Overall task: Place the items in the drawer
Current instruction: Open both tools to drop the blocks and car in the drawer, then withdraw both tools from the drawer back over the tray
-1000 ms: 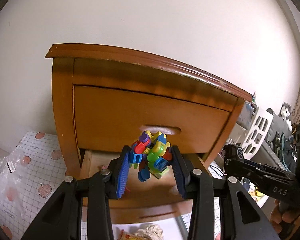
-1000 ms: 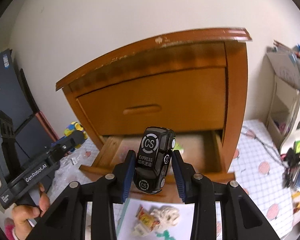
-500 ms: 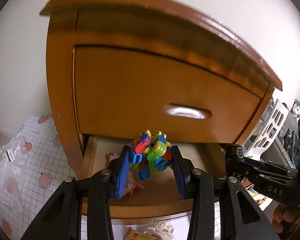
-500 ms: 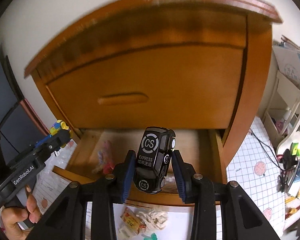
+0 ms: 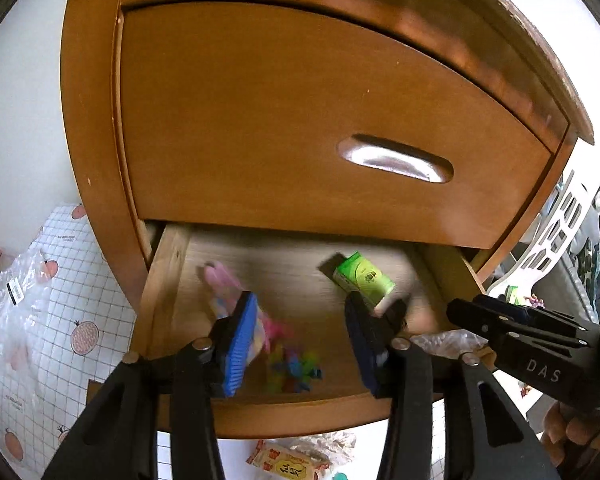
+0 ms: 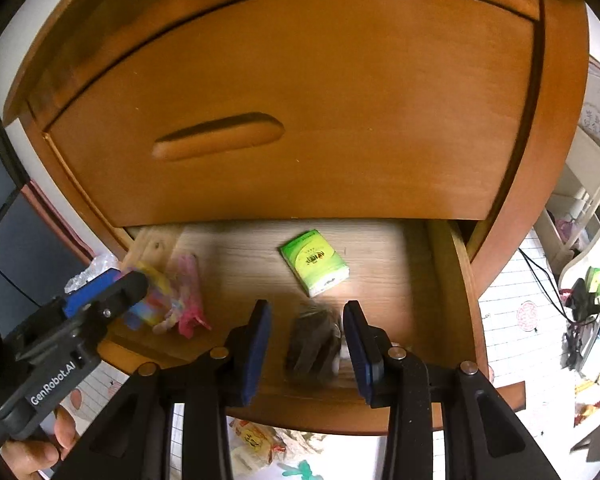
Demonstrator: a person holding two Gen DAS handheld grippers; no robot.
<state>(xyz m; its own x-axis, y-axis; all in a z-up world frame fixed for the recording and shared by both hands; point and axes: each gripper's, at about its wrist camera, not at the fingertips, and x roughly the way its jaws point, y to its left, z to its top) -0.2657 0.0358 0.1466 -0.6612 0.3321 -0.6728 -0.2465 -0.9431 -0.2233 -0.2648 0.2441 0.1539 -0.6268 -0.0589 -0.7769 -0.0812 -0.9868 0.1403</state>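
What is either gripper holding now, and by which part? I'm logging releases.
Nothing: both sets of jaws stand open. The block cluster and toy car are blurred below them in the drawer.

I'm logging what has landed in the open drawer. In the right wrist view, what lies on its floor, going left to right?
Colourful block toy → pink toy → blurred dark toy car → green packet.

grid-patterned mat | snack packet | white shelf unit

Warm indoor light, fisheye-bent edges, dark vignette corners, motion blur inside the drawer
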